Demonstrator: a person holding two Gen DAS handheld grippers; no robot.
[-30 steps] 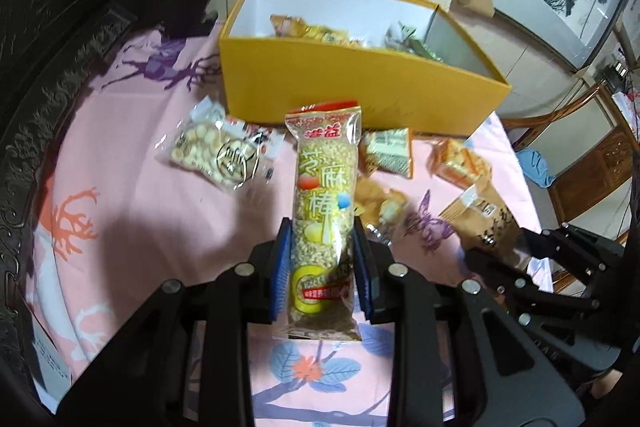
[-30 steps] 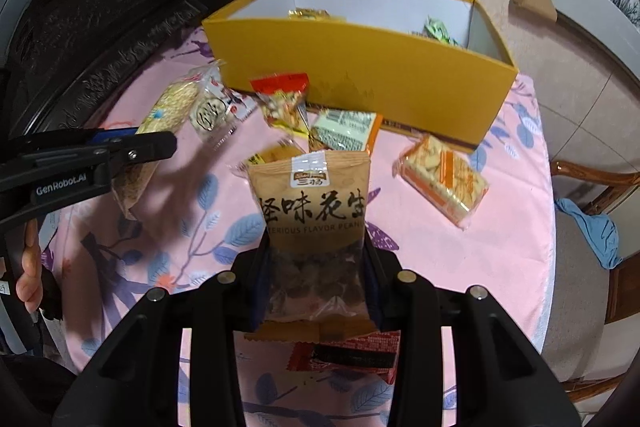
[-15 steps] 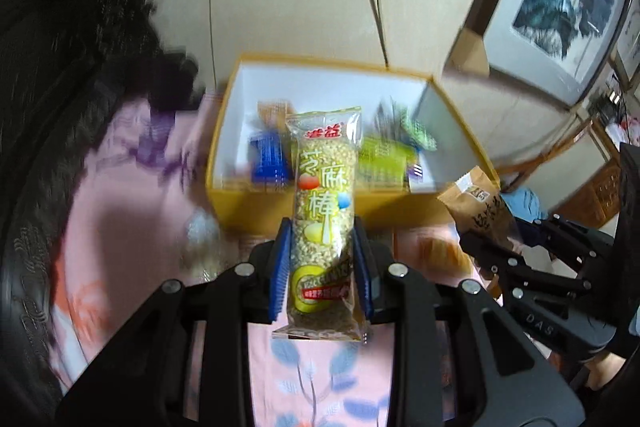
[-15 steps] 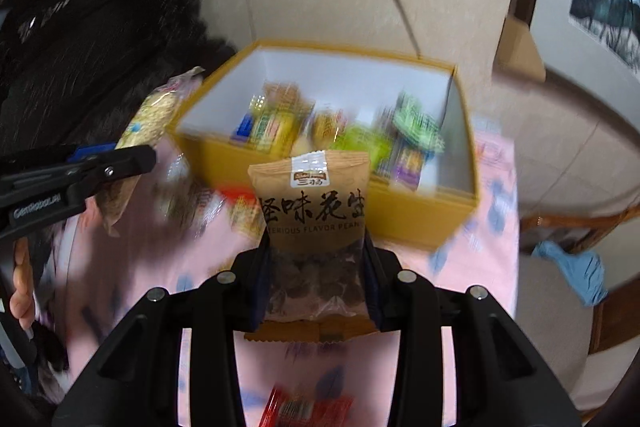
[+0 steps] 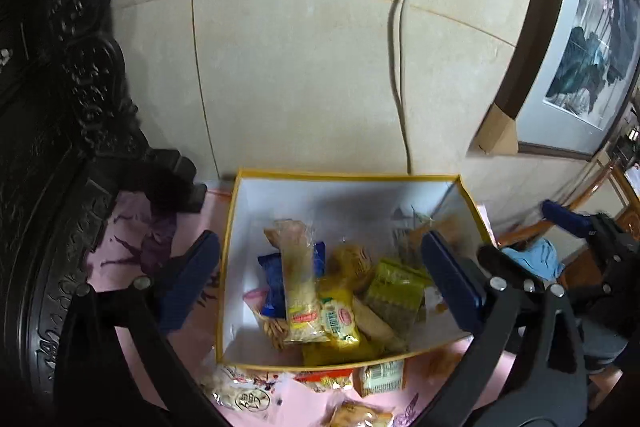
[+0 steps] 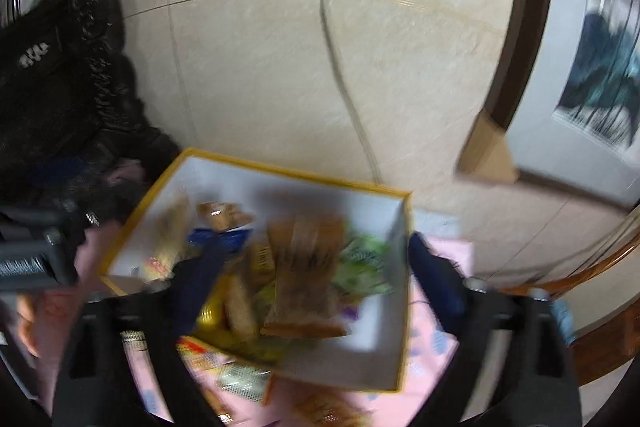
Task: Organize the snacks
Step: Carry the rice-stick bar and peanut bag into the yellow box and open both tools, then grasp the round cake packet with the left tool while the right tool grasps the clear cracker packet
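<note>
Both packs are now released over the box (image 5: 230, 267). A second ago the left claw (image 5: 320, 283) is clamped on a long sesame stick pack (image 5: 300, 291) above the tablecloth (image 5: 132, 255), short of the box, and the right claw (image 6: 316, 279) is clamped on a brown peanut bag (image 6: 304, 283). Now the jaws of both claws are opening, spread wide, and nothing is pressed between the pads of either one.

In the left wrist view the stick pack is seen between and below the left claw's blue pads (image 5: 188, 283), lying lengthwise on the heap of snacks inside the box, clear of both pads. In the right wrist view the peanut bag is blurred, caught between and beyond the right claw's fingers and over the heap; whether it is already landed or is falling cannot be told. The left claw's body is glimpsed at the left edge of that view.

By this change two more snacks are judged to be delivered into the box. The task is not finished: several packets (image 5: 380, 375) are left on the cloth just under the left claw, in front of the box's near wall, and these are judged to be due for collection next
</note>
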